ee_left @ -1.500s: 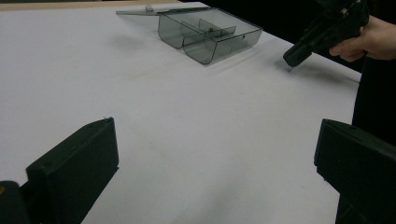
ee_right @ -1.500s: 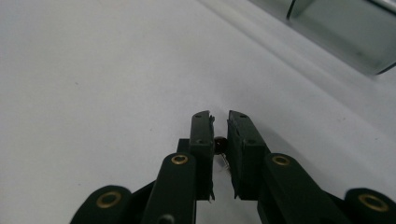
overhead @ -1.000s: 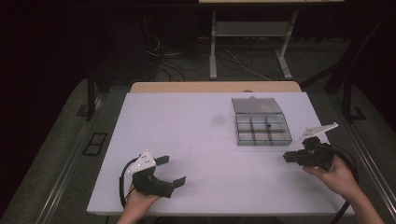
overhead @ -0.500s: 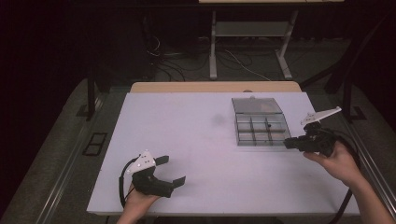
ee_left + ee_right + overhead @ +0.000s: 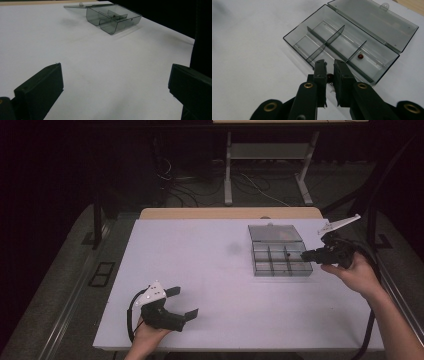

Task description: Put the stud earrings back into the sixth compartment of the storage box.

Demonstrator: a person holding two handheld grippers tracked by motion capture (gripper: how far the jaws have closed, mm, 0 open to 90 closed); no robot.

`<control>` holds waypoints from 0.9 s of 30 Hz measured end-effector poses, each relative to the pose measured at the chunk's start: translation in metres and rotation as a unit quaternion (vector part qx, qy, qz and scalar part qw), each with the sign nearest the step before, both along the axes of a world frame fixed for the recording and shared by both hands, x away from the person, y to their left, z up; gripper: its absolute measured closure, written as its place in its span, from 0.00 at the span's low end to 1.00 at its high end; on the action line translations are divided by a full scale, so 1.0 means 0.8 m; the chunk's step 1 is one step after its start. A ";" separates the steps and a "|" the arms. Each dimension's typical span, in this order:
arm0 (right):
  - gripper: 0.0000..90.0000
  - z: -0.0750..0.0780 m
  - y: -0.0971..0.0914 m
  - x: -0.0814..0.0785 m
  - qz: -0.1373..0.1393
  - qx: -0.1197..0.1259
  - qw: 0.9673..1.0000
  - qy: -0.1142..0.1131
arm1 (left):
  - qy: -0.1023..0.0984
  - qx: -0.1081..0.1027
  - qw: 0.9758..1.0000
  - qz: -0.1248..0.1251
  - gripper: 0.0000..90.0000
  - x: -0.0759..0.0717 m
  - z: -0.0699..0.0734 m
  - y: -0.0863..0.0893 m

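A clear grey compartment box (image 5: 254,258) lies at the table's back right, its lid (image 5: 275,233) folded open behind it. One small dark red bead (image 5: 360,56) rests in a compartment by the box's right end. My right gripper (image 5: 306,254) hovers at the box's right edge, pointing left over the near wall. Its jaws stand almost closed on a second small dark red bead (image 5: 329,77). My left gripper (image 5: 184,302) rests near the table's front left, open, with nothing between its jaws. It looks across the white table towards the box (image 5: 112,18).
A white sheet (image 5: 210,270) covers the table, with a strip of bare wood (image 5: 230,213) along the far edge. Beyond it stand a metal frame's legs (image 5: 228,170) and loose cables on a dark floor.
My right gripper has moved away from the person and slightly right, from the table's right side up to the box's right edge. The left gripper has not moved.
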State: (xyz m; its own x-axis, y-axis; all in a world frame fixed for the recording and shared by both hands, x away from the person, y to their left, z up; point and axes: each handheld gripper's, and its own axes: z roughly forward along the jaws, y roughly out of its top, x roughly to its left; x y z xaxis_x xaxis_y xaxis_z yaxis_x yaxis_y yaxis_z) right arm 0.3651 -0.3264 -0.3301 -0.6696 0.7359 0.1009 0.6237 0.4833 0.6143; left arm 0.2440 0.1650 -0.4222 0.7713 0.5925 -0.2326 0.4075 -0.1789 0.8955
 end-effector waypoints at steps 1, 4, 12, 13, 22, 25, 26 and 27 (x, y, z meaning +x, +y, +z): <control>0.89 0.000 0.000 0.003 -0.003 0.000 1.000 0.001 | 0.000 0.000 1.000 0.000 0.00 0.000 0.000 0.000; 0.89 -0.001 0.001 0.014 -0.008 0.000 1.000 0.001 | 0.000 0.000 1.000 -0.001 0.00 0.000 0.000 0.000; 0.89 -0.011 0.001 0.039 -0.031 0.002 1.000 -0.001 | -0.001 0.001 1.000 0.000 0.00 0.001 0.000 0.001; 0.89 -0.014 0.001 0.041 -0.035 0.000 0.999 0.000 | 0.000 0.001 1.000 0.000 0.00 0.001 0.000 0.001; 0.89 -0.033 0.004 0.063 -0.051 -0.010 0.999 0.004 | -0.001 0.002 1.000 -0.002 0.00 0.001 0.000 0.001; 0.89 -0.041 0.007 0.071 -0.055 -0.019 0.998 0.008 | -0.001 0.002 1.000 -0.003 0.00 0.001 0.000 0.000; 0.89 -0.043 0.007 0.073 -0.056 -0.022 0.998 0.007 | -0.001 0.002 1.000 -0.003 0.00 0.001 0.000 0.001; 0.89 -0.046 0.008 0.075 -0.057 -0.021 0.998 0.009 | -0.001 0.002 1.000 -0.003 0.00 0.001 0.000 0.001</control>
State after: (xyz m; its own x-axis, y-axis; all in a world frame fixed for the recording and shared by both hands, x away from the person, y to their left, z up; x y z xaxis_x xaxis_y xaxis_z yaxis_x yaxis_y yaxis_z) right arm 0.4255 -0.3200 -0.3667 -0.5793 0.8113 0.0789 0.6871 0.4339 0.5828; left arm 0.2449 0.1655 -0.4222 0.7750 0.5895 -0.2279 0.4044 -0.1853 0.8956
